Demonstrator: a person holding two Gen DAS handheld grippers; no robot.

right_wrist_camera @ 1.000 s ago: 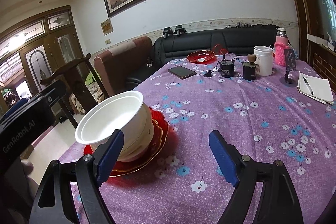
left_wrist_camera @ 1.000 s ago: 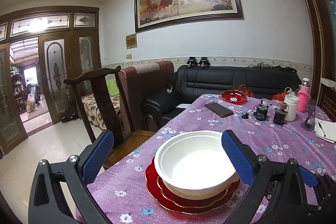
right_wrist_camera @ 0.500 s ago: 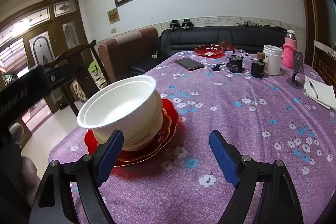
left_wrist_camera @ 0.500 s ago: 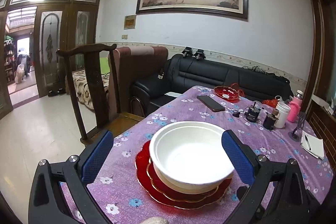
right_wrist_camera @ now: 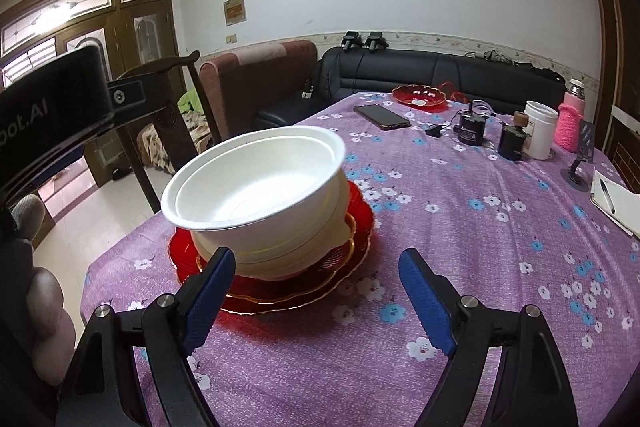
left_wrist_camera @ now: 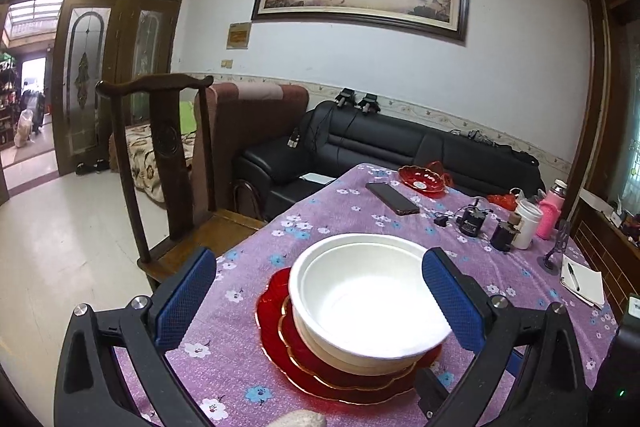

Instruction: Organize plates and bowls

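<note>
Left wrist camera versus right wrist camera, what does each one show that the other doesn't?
Only the left wrist view looks down into the white bowl, framed between the open left gripper. Only the right wrist view shows the bowl's side wall, tilted on the red plates, with the open right gripper empty. Both show the phone and far red dish.

A black smartphone point(right_wrist_camera: 382, 116) is laid near the far edge of the table point(right_wrist_camera: 480, 267), beside a white jar point(right_wrist_camera: 540, 135) and a pink-sleeved bottle point(right_wrist_camera: 573, 121). A notebook point(right_wrist_camera: 616, 201) is seen at the right edge.
</note>
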